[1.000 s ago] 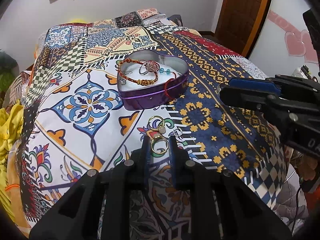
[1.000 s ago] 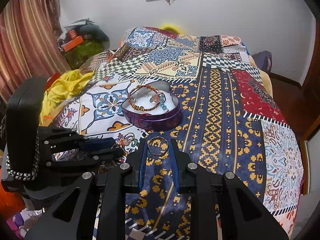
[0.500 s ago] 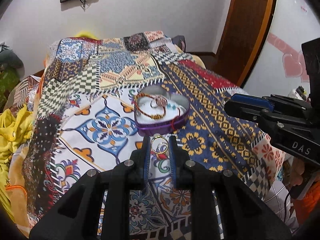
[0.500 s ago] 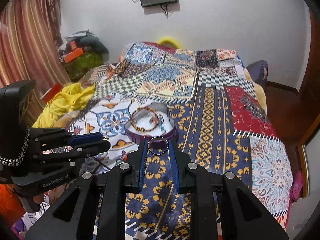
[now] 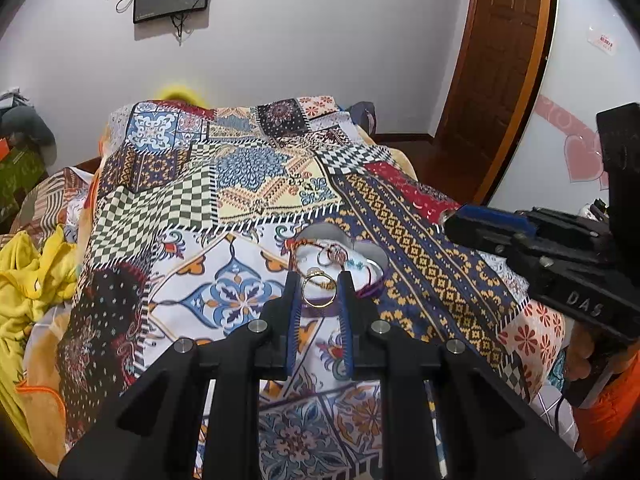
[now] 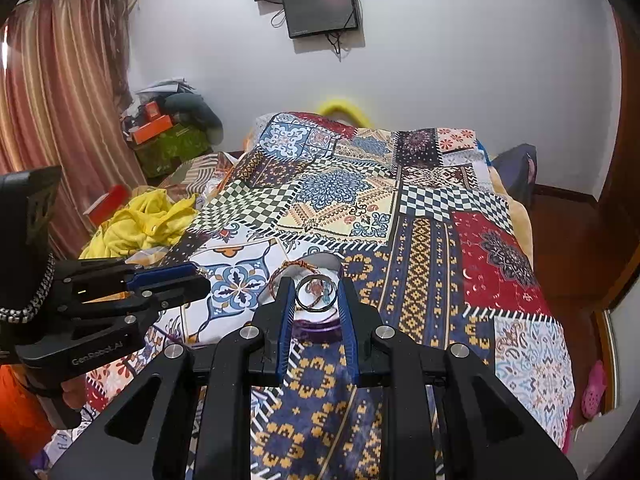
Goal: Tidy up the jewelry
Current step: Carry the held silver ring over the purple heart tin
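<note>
- Your left gripper [image 5: 319, 294] is clamped on a gold ring [image 5: 318, 290]; the ring sits between the two blue pads [image 5: 294, 320], near their tips, and both pads touch it.
- The gold ring has a small pale stone at its upper left edge, and it stands almost face-on to the left wrist camera.
- Your right gripper [image 6: 316, 294] is clamped on a silver ring [image 6: 315, 294]; this ring is also near the tips of the pads and faces the right wrist camera.
- Both rings are in the air above the quilt [image 5: 248, 184], not lying on it.
- The heart tin [image 5: 376, 260] rests on the quilt just behind both grippers. In each view the held ring is seen in front of the tin.
- In the tin you have a red and gold bracelet [image 5: 298, 246], one more ring [image 5: 323, 259] and a piece with blue beads [image 5: 354, 265]. They lie on a white lining.
- A purple band goes around the wall of the tin; a red cord hangs over its near right edge.
- In the left view your right gripper [image 5: 450, 220] comes in from the right, well apart from the tin. In the right view your left gripper [image 6: 200, 282] comes in from the left, near the tin.
- Yellow cloth [image 6: 140, 220] lies at the left side of the bed.
- A dark screen [image 6: 320, 10] hangs on the far wall.
</note>
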A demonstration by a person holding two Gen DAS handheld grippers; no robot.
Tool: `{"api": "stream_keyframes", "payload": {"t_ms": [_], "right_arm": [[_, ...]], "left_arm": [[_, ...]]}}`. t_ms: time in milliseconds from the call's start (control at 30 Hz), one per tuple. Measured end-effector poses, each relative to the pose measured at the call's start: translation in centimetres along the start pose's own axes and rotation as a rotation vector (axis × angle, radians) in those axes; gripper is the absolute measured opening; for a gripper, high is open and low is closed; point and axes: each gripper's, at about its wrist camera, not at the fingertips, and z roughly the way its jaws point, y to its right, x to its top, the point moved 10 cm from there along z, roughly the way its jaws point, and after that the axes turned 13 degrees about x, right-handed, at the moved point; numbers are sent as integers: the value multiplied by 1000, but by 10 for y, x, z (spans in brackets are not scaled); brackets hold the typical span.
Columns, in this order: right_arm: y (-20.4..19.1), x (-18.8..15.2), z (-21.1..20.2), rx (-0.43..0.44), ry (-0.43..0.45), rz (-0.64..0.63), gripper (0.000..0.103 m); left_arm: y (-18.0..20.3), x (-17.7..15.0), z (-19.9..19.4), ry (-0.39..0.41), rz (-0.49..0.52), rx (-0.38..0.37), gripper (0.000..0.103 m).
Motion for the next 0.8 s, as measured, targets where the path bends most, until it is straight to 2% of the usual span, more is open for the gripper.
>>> {"api": "stream_keyframes", "payload": {"t_ms": [367,800], "right_arm": [[13,-4,25,2,-39,25,20],[28,-17,63,-3,-130,41,20]], "left_arm": [[7,17,20,8,-7,-38,17],[9,17,63,-44,4,-45,17]]}}
